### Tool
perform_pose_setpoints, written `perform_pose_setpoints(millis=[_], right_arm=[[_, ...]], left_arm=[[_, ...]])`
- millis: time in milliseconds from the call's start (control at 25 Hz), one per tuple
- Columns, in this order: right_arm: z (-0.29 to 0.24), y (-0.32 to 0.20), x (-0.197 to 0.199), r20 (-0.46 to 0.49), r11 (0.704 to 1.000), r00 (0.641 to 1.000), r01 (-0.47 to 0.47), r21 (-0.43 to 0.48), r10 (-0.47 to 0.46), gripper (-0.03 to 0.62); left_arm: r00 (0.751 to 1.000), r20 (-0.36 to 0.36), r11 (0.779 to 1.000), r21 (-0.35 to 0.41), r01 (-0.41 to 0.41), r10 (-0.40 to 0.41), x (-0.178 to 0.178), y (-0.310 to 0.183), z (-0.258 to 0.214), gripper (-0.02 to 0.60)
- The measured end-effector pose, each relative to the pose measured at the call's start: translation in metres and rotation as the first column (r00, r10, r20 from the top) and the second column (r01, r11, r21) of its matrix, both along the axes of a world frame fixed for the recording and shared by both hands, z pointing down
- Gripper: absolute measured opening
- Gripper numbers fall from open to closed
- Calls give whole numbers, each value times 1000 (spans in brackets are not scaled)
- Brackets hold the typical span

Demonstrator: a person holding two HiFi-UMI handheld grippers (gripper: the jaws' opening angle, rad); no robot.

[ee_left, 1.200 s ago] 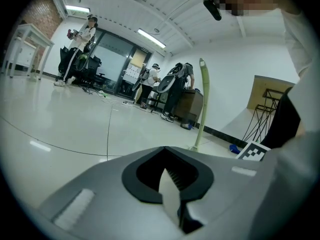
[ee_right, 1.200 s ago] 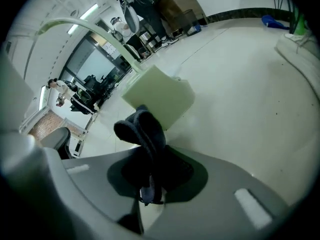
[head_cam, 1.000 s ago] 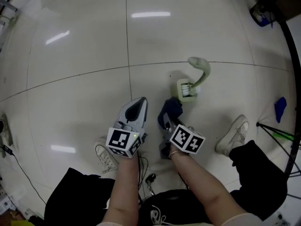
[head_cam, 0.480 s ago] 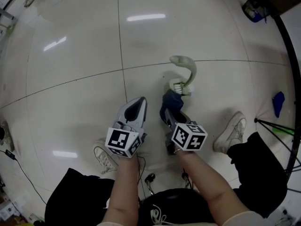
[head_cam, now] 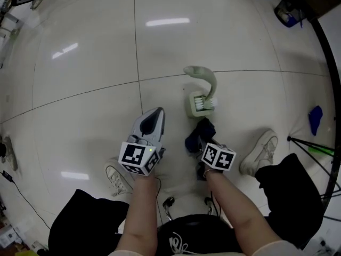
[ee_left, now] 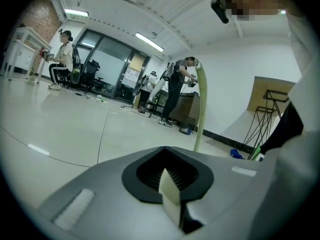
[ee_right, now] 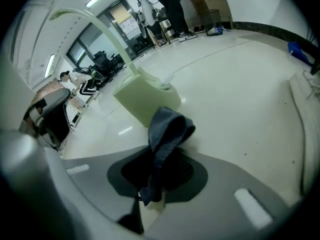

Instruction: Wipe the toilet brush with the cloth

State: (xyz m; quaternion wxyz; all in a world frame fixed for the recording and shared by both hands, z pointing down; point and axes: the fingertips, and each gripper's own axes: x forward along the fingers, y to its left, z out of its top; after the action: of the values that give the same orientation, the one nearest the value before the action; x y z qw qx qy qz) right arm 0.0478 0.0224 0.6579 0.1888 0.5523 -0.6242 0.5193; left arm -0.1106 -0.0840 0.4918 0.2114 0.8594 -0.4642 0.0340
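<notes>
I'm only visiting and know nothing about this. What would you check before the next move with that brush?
1. Cloth held: ok. The right gripper is shut on the cloth.
2. Left gripper ready to take the brush: not ok. It holds nothing, but it is shut.
3. Brush standing in its holder: ok.
4. Cloth on the brush handle: not ok. It hangs short of it, near the holder.
5. Shoe out of the way: ok. It is apart from the holder.
</notes>
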Motion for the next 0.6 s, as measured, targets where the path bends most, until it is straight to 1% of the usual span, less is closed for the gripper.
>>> perform_pose_setpoints(millis=[80,120,200,240,280,360,400,440,520,600], right_arm=[[-10,-3,22,-16,999,999,-41,27,42,71],[-18,-7,35,-5,995,996,-92,47,93,71],[-42,-20,58,59,970,974,-224,97,219,71],[-60,-30,65,90,955,963,-266,133,255,71],[-81,-43,71,111,943,958,-280,181,264,71],[-132,-76,77,129,919,967,-251,305,221,71],[-160,-92,79,130,902,974,-222,371,186,71],[-188,-105,79,127,881,981,-187,435,146,70],[-247,-124,74,104,824,993,-104,558,55,71],[-304,-137,57,69,751,996,-8,660,-50,71]], left_arm=[[1000,-26,999,37,4,-3,11,-11,-16,6],[1000,-30,998,57,0,1,17,-16,-25,6],[1000,-8,995,95,-14,14,25,-25,-44,6],[1000,5,993,114,-13,13,26,-29,-54,6],[1000,4,991,135,-1,0,24,-33,-67,6],[998,-41,981,190,44,-37,19,-45,-100,6],[997,-61,973,223,60,-48,18,-50,-119,6],[997,-65,964,260,64,-48,19,-52,-140,6],[999,-42,940,337,45,-33,23,-52,-181,6],[1000,-26,917,399,18,-8,26,-53,-217,6]])
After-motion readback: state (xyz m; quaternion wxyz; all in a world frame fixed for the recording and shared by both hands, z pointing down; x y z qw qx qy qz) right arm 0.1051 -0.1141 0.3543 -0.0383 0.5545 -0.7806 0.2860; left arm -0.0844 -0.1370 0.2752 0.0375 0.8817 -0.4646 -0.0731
